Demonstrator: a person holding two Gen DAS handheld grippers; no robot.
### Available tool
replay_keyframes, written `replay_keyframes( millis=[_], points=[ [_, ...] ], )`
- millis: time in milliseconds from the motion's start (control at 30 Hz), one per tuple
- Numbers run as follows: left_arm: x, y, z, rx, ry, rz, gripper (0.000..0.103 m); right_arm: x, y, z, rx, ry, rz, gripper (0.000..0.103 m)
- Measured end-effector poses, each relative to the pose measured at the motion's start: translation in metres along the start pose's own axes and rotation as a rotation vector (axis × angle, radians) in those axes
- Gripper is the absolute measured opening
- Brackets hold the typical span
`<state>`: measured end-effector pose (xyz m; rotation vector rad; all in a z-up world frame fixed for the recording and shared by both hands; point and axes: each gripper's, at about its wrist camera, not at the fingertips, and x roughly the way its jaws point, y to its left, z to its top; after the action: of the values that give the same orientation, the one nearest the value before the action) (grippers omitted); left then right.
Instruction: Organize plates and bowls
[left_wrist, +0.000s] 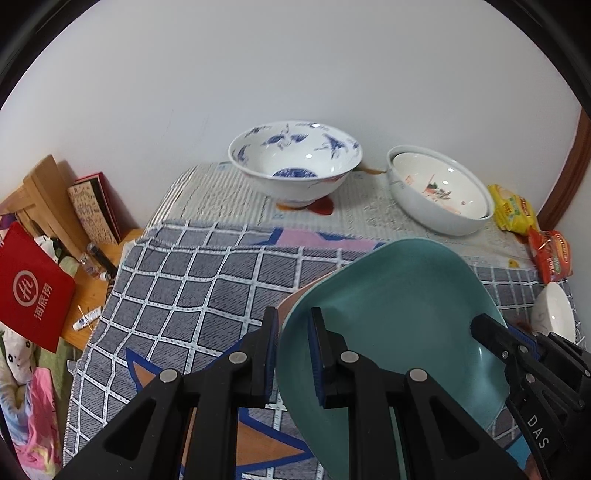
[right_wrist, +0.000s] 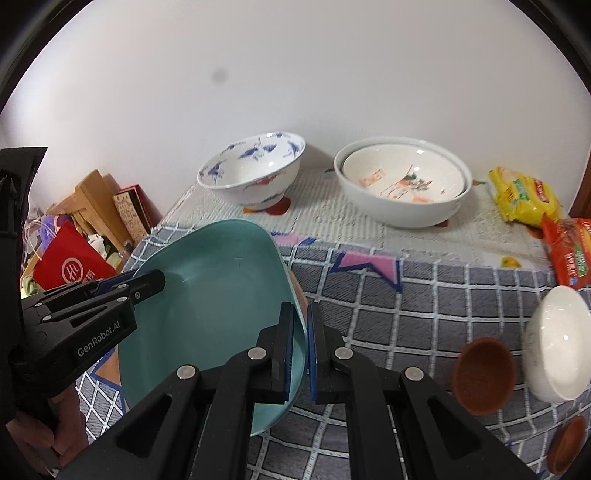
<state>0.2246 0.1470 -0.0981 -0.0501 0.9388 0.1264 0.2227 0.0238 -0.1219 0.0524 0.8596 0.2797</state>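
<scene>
Pinching teal plate (left_wrist: 399, 314) rim, left gripper (left_wrist: 293, 354) one side, right gripper (right_wrist: 300, 350) opposite, above checked cloth (right_wrist: 406, 306)

Glossy glazed teal plate (right_wrist: 207, 306); woven checked cloth (right_wrist: 424, 317), seemingly coarse.

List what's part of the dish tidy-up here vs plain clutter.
Job: teal plate clamped by left tongs and right tongs; blue-patterned bowl; nested white bowls; small white bowl; brown saucers.
Clutter: snack packets; red envelope; books.
</scene>
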Motion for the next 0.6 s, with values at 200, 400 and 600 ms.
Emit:
replay_keyframes(
  millis=[200,400,600],
  points=[
    [0.022,0.006,-0.002,-0.006,0.028,0.005,0.016,0.026,0.004,-0.002,-0.003,0.033,0.001,0.007],
    [0.039,0.01,0.0,-0.013,0.035,0.003,0.016,0.044,0.004,-0.002,-0.015,0.055,-0.003,0.007],
    [0.05,0.008,0.0,-0.009,0.042,0.007,0.017,0.058,0.001,-0.001,-0.015,0.069,-0.01,0.007]
  ],
)
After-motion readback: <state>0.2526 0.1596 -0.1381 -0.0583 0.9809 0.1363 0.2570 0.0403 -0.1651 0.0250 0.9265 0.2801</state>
